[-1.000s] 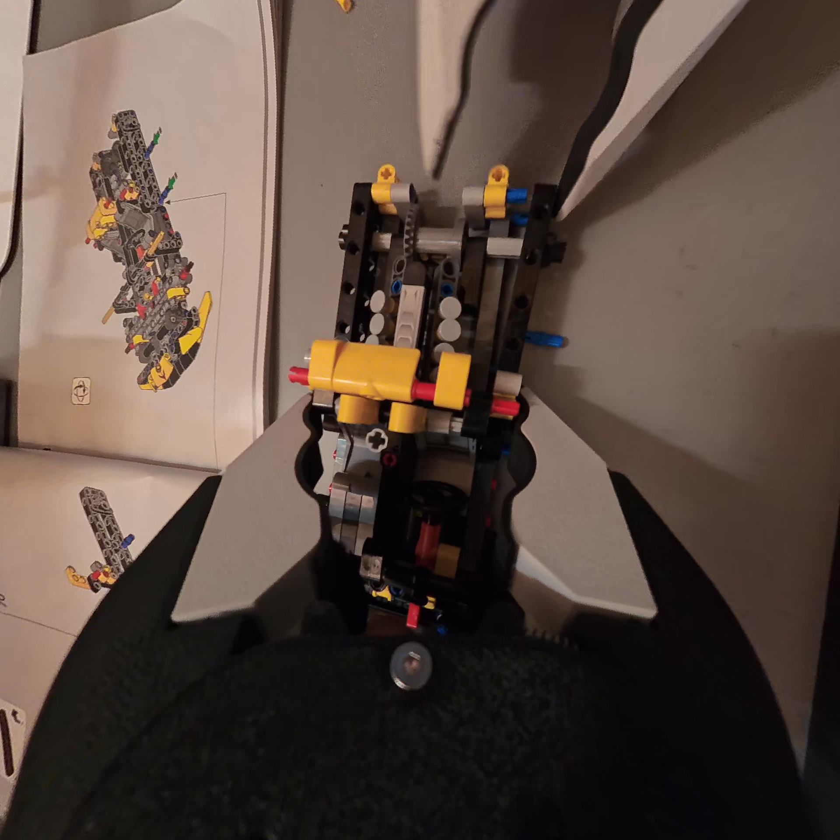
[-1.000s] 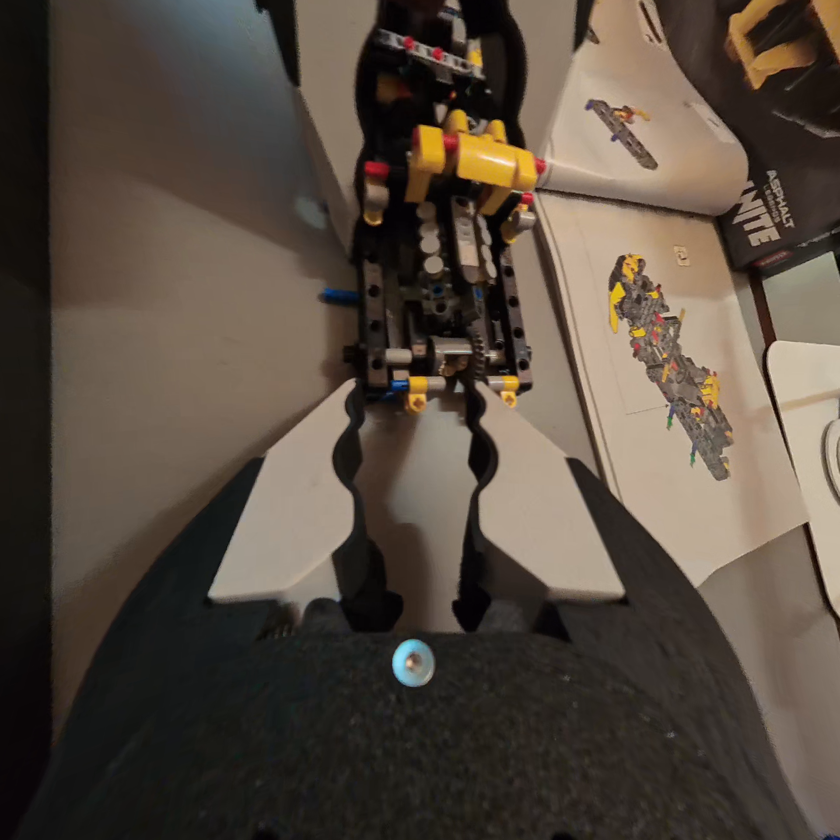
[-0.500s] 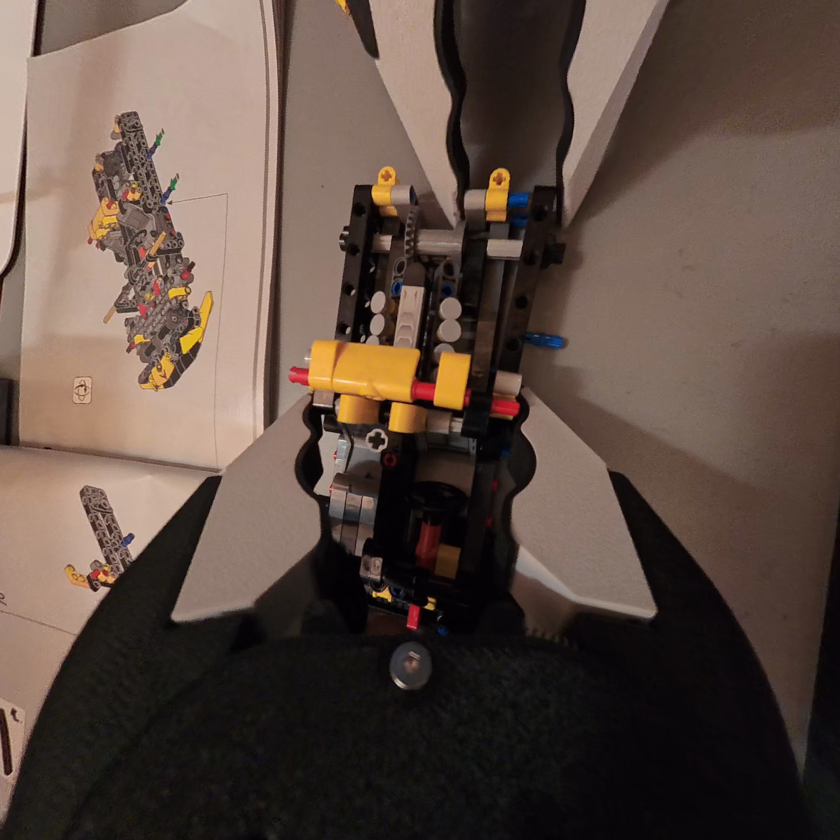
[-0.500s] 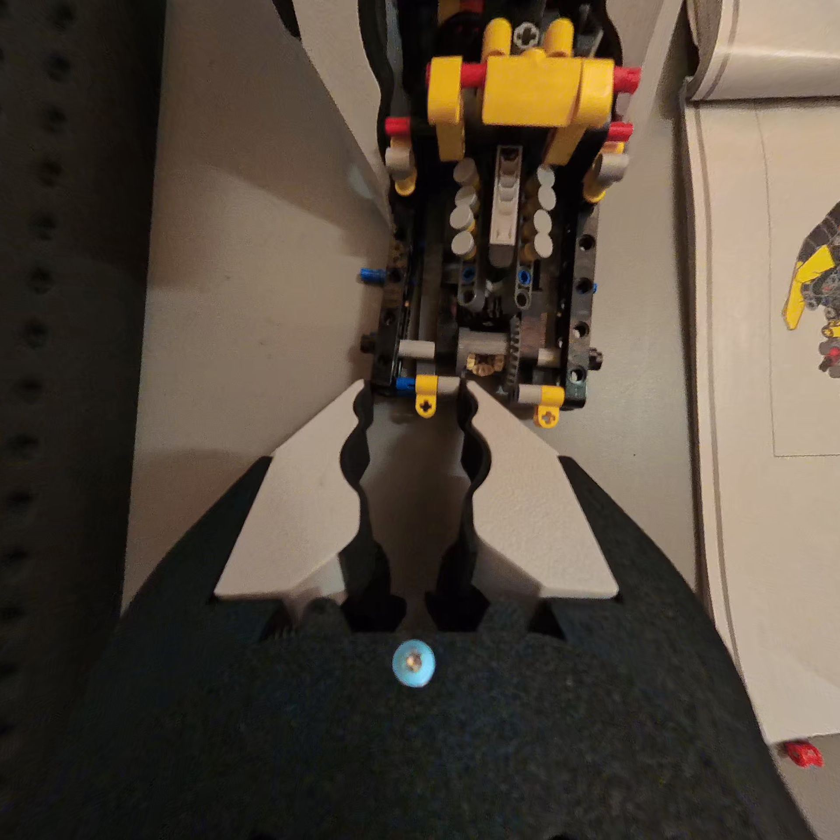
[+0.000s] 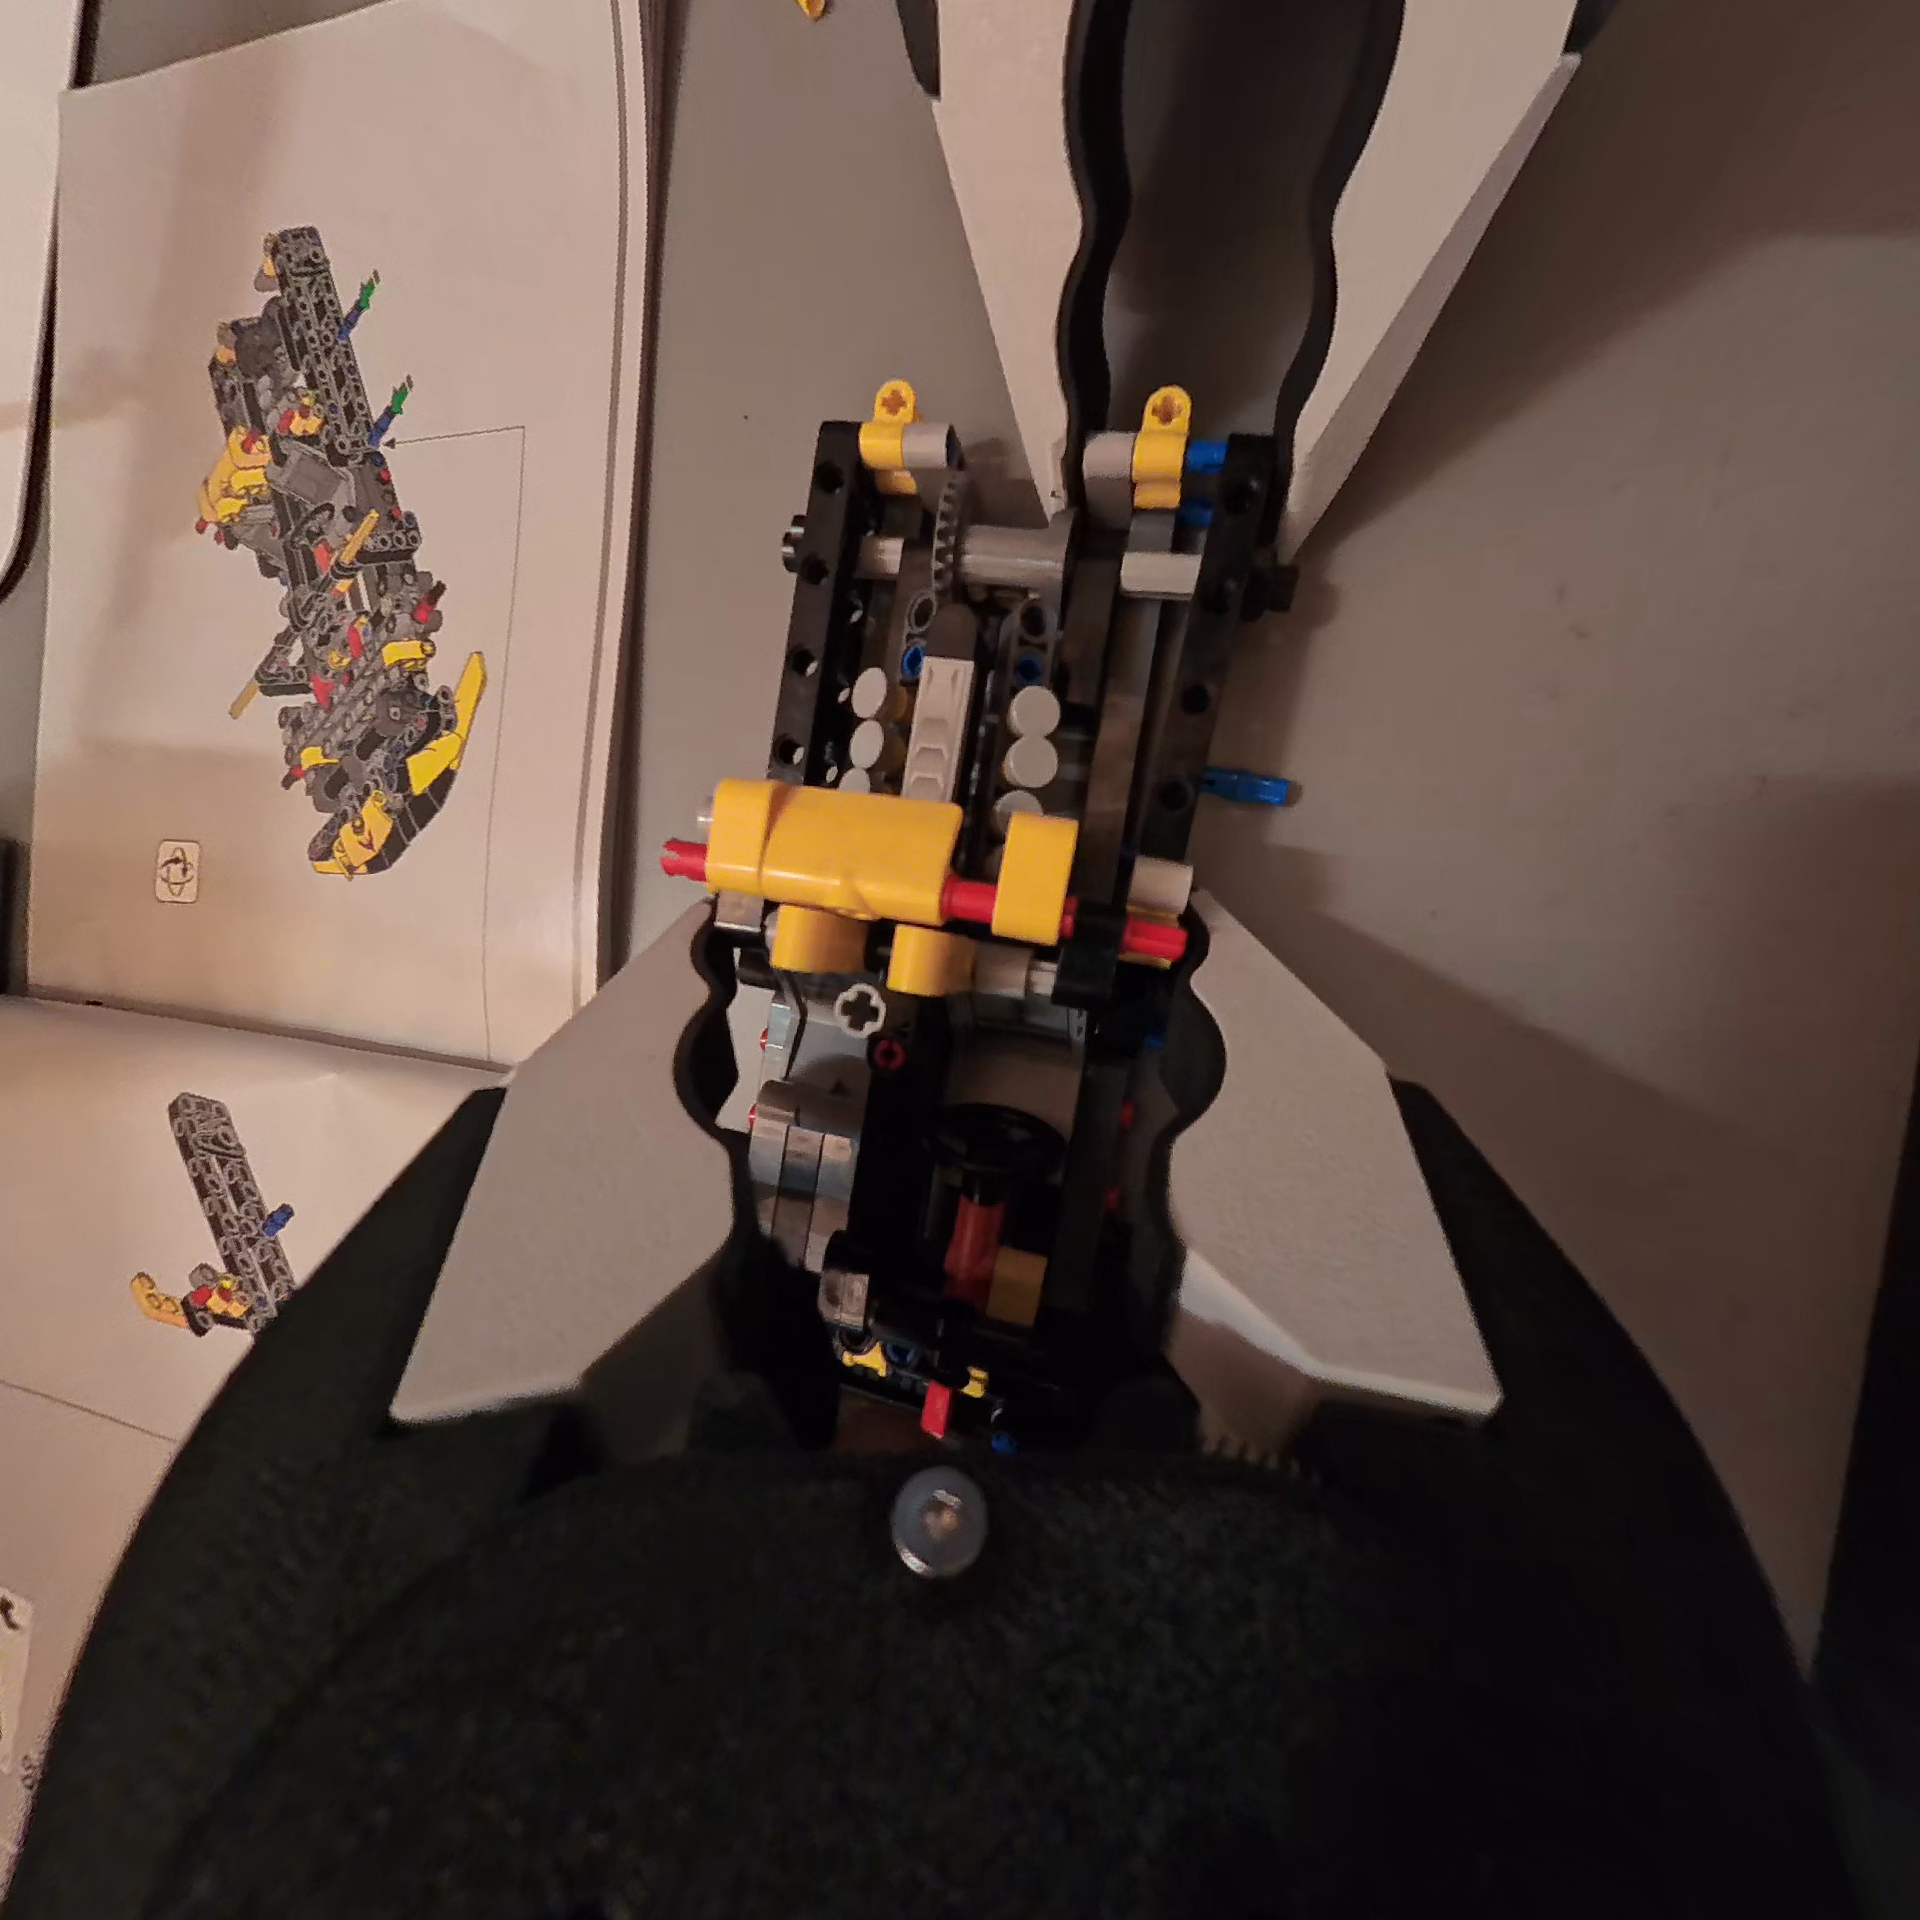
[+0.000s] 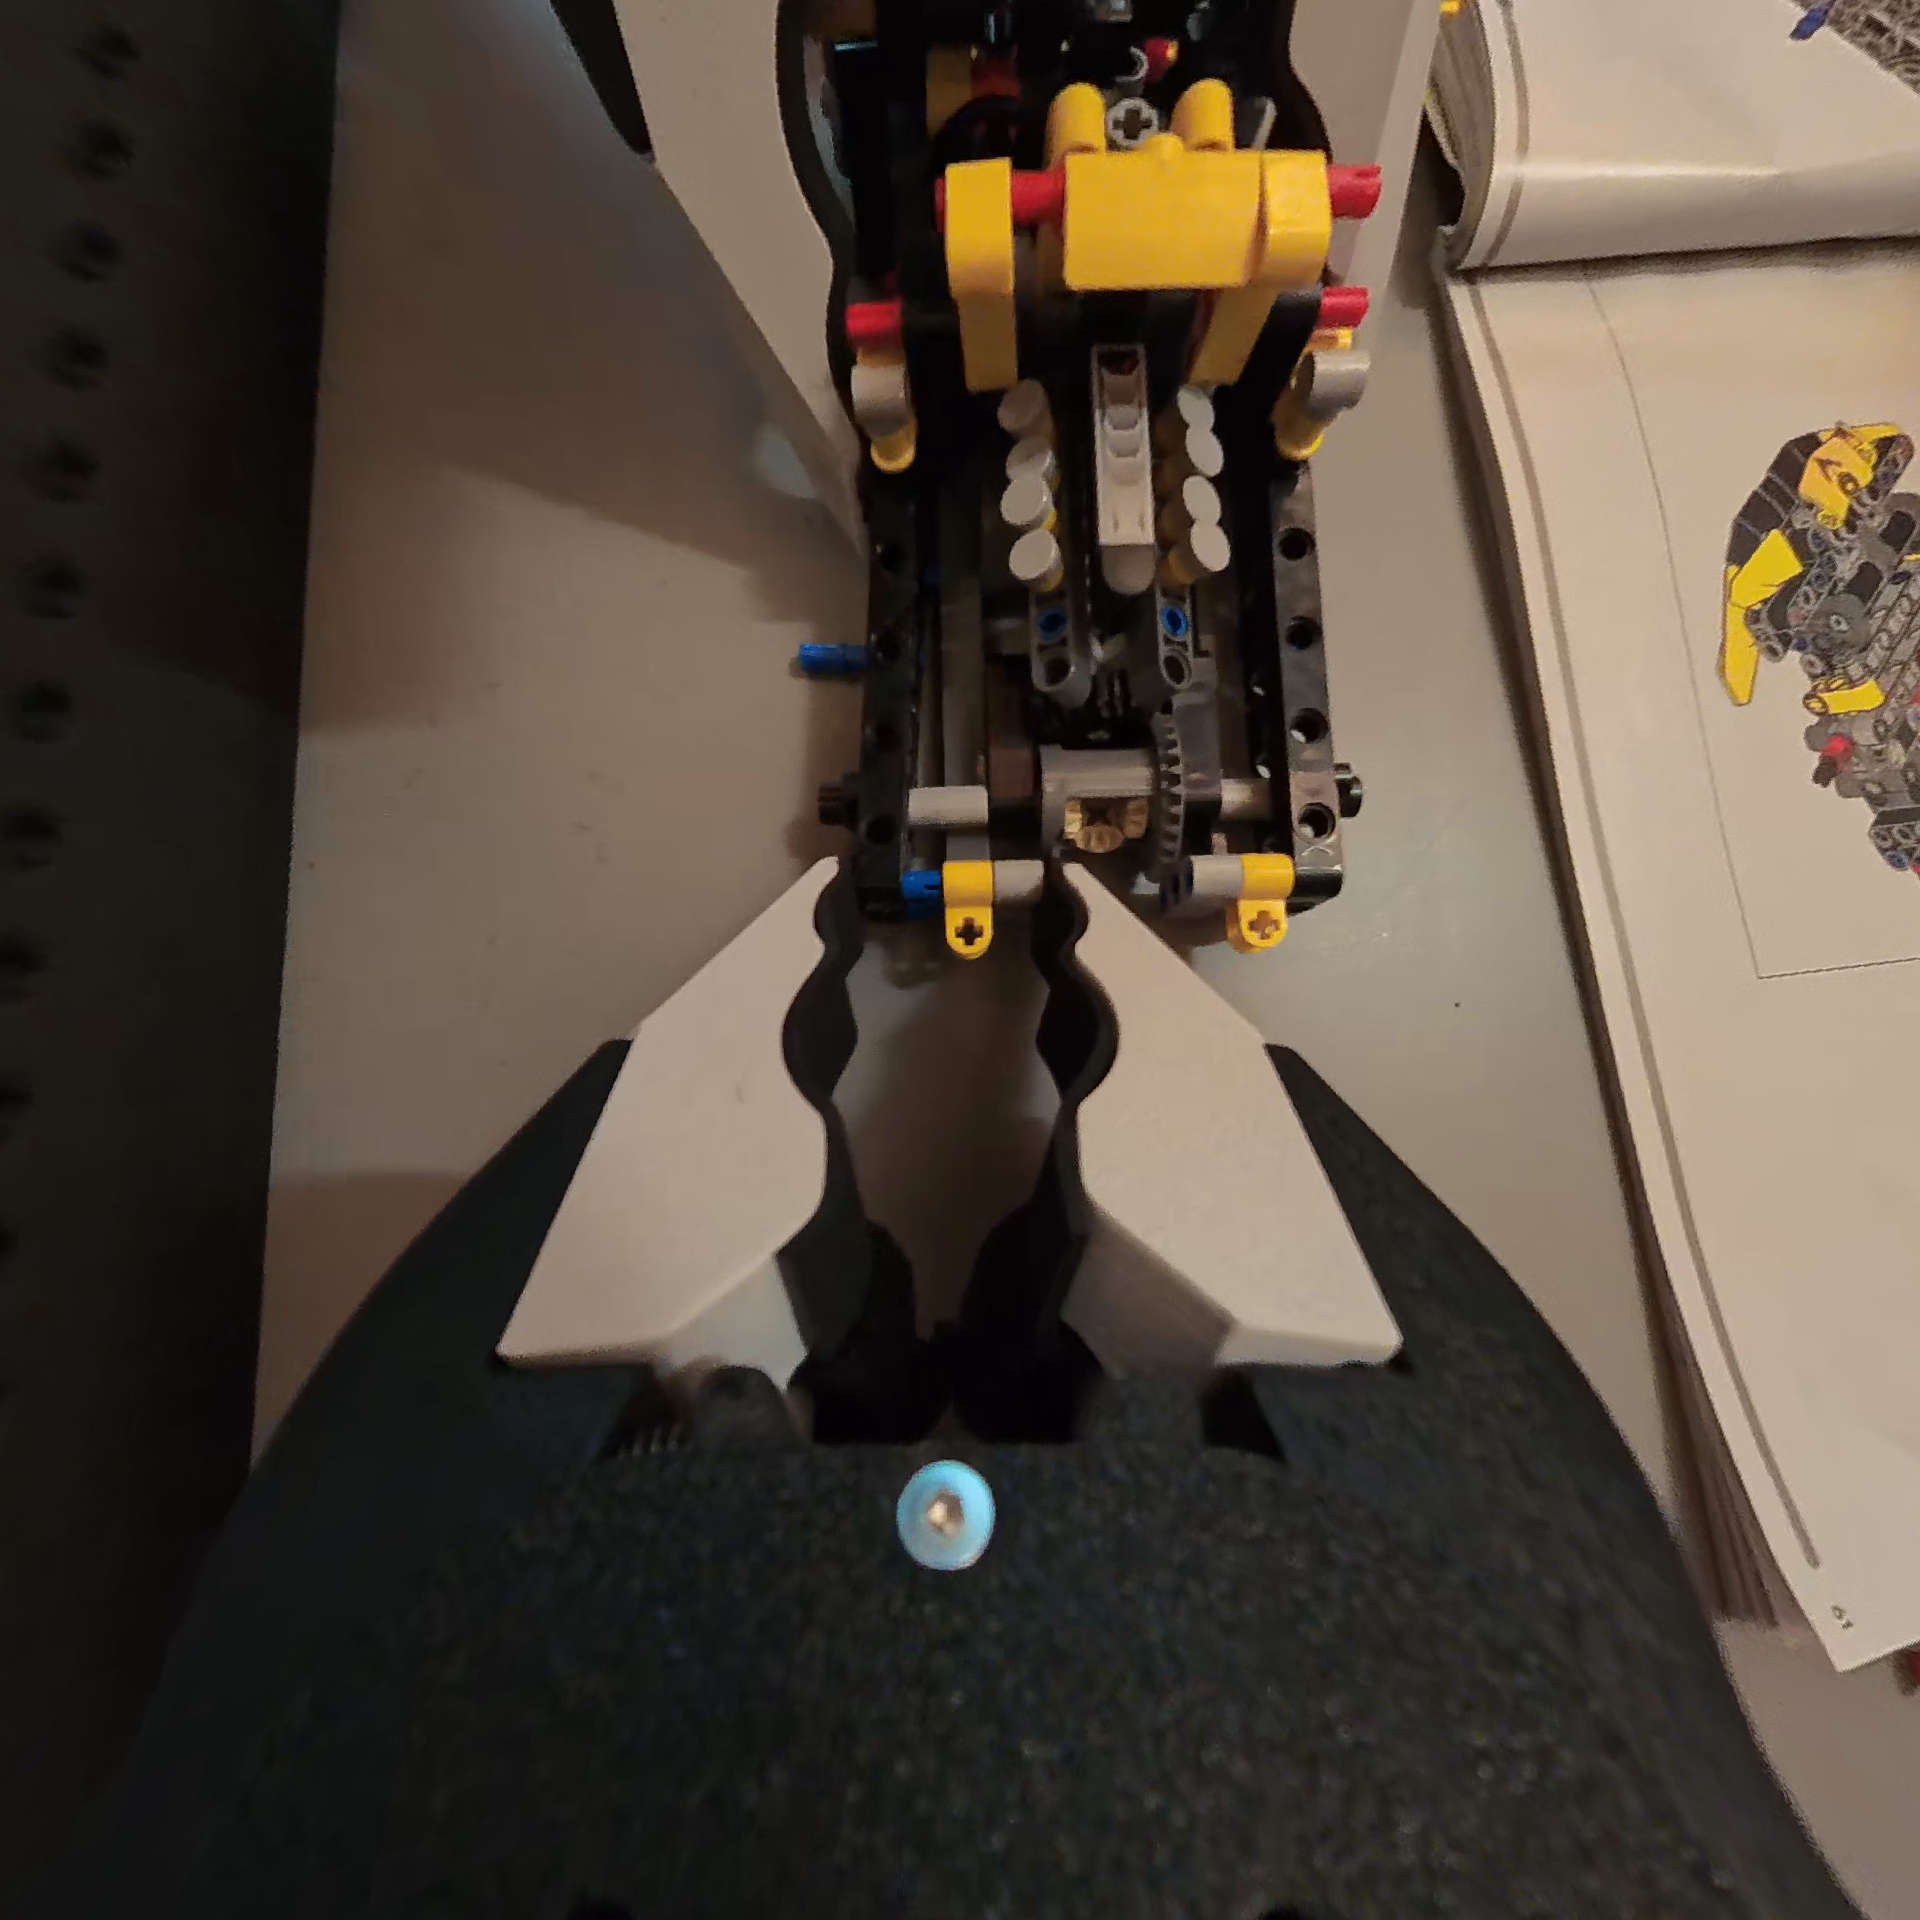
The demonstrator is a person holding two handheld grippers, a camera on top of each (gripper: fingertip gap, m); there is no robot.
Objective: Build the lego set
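Note:
The black, grey and yellow lego model (image 5: 935, 727) lies lengthwise on the grey table. My left gripper (image 5: 951, 925) is shut on one end of it, with the fingers clamping both black side beams. My right gripper (image 6: 951, 899) faces it from the opposite end. Its fingertips close around the corner of the model (image 6: 1101, 582) that has the yellow and grey connector (image 6: 971, 904). In the left wrist view the right gripper (image 5: 1169, 499) shows at the top, straddling that same corner. A blue pin (image 5: 1247, 784) sticks out of one side beam.
An open instruction booklet (image 5: 343, 582) lies on the table beside the model and also shows in the right wrist view (image 6: 1714, 727). A small yellow piece (image 5: 810, 5) lies at the far edge. A dark perforated surface (image 6: 104, 520) borders the table. There is about 8 cm between the tips of the two grippers.
My right gripper has moved in to the model's far end and its fingers have narrowed around the corner connector. My left gripper and the model have not moved.

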